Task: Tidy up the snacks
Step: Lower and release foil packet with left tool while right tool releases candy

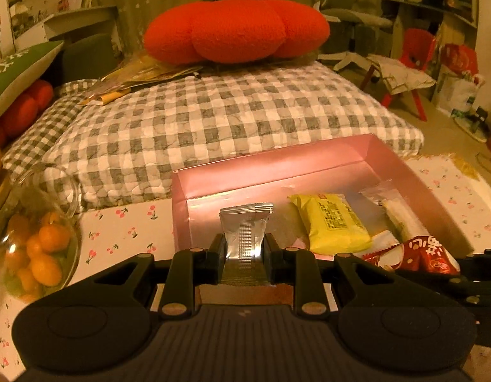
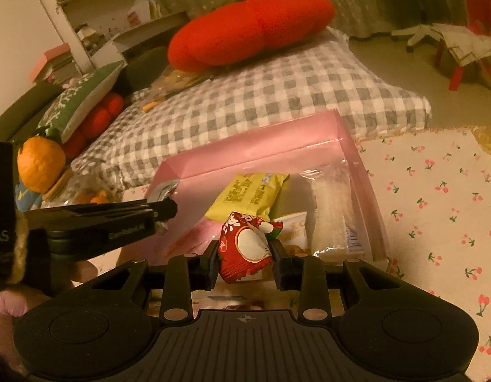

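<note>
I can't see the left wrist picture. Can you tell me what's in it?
The left gripper pinches a shiny silver foil snack packet over an open pink cardboard box. A yellow wrapped snack lies inside; a glass jar of small oranges stands left.

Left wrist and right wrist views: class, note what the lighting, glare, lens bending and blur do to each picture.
Left wrist view: warm yellowish light; glare flares on the silver foil snack packet and the pink cardboard box's inner wall; the fisheye bows the grey checked quilt. Right wrist view: same warm cast; the red and white snack wrapper is fairly sharp, the box's far rim soft, the corners dark.
</note>
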{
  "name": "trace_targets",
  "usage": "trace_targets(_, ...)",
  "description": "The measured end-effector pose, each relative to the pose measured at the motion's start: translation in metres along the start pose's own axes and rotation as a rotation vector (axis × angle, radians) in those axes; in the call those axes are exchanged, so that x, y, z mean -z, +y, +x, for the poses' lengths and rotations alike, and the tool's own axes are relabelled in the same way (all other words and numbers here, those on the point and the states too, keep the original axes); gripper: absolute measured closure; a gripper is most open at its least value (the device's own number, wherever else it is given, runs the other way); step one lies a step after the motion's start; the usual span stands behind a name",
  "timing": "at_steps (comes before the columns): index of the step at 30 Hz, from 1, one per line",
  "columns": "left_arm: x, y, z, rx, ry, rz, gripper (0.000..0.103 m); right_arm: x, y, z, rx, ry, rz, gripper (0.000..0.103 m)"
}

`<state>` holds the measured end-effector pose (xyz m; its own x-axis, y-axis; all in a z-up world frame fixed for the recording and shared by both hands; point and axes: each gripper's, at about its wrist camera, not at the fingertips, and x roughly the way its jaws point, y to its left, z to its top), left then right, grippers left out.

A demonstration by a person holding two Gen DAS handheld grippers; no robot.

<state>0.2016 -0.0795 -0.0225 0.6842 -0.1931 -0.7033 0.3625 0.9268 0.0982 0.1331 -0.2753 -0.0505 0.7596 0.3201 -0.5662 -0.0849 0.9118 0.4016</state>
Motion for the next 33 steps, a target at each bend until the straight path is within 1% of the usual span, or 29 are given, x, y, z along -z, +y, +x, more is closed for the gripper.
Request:
trace_targets(5,-0.002,-0.003,0.015,-0.029,0.025,0.014,0.081,0.001,-0.002,0.01,-0.003,0.019,0.0,0.071)
trace_targets(12,0.0,-0.001,0.027,-0.056,0.055,0.008,0.08,0.001,-0.001,0.014,-0.004,0.024,-0.01,0.068)
trace_targets(13,0.0,0.0,0.028,-0.055,0.06,0.004,0.08,0.001,-0.001,0.014,-0.005,0.023,-0.006,0.067)
trace_targets(14,0.0,0.0,0.029,-0.052,0.065,0.001,0.077,0.0,-0.001,0.014,-0.003,0.024,-0.001,0.066)
trace_targets(15,0.001,0.0,0.029,-0.05,0.067,-0.001,0.076,0.0,-0.002,0.014,0.001,0.021,0.005,0.061)
trace_targets(17,0.001,0.0,0.028,-0.047,0.06,0.004,0.075,-0.001,-0.003,0.013,-0.002,0.013,0.015,0.056)
trace_targets(18,0.002,0.0,0.027,-0.049,0.056,0.009,0.074,-0.001,-0.003,0.012,-0.006,0.011,0.02,0.049)
trace_targets(19,0.002,-0.001,0.026,-0.05,0.052,0.014,0.069,-0.002,-0.003,0.011,-0.006,0.006,0.024,0.044)
trace_targets(22,0.001,-0.001,0.021,-0.043,0.036,0.017,0.06,-0.003,-0.001,0.007,-0.001,-0.006,0.017,0.036)
trace_targets(23,0.001,-0.001,0.02,-0.042,0.033,0.016,0.056,-0.003,0.0,0.005,0.0,-0.008,0.013,0.035)
trace_targets(25,0.0,-0.001,0.017,-0.04,0.031,0.017,0.052,-0.004,0.002,0.002,0.0,-0.011,0.011,0.033)
trace_targets(30,-0.001,0.001,0.003,-0.039,0.021,0.012,0.045,-0.005,0.008,-0.008,0.006,-0.003,0.002,0.029)
trace_targets(32,-0.001,0.004,-0.005,-0.03,0.014,0.0,0.041,-0.006,0.01,-0.014,0.015,-0.007,-0.005,0.027)
trace_targets(33,0.0,0.004,-0.009,-0.028,0.012,-0.003,0.039,-0.005,0.01,-0.017,0.022,-0.011,-0.004,0.023)
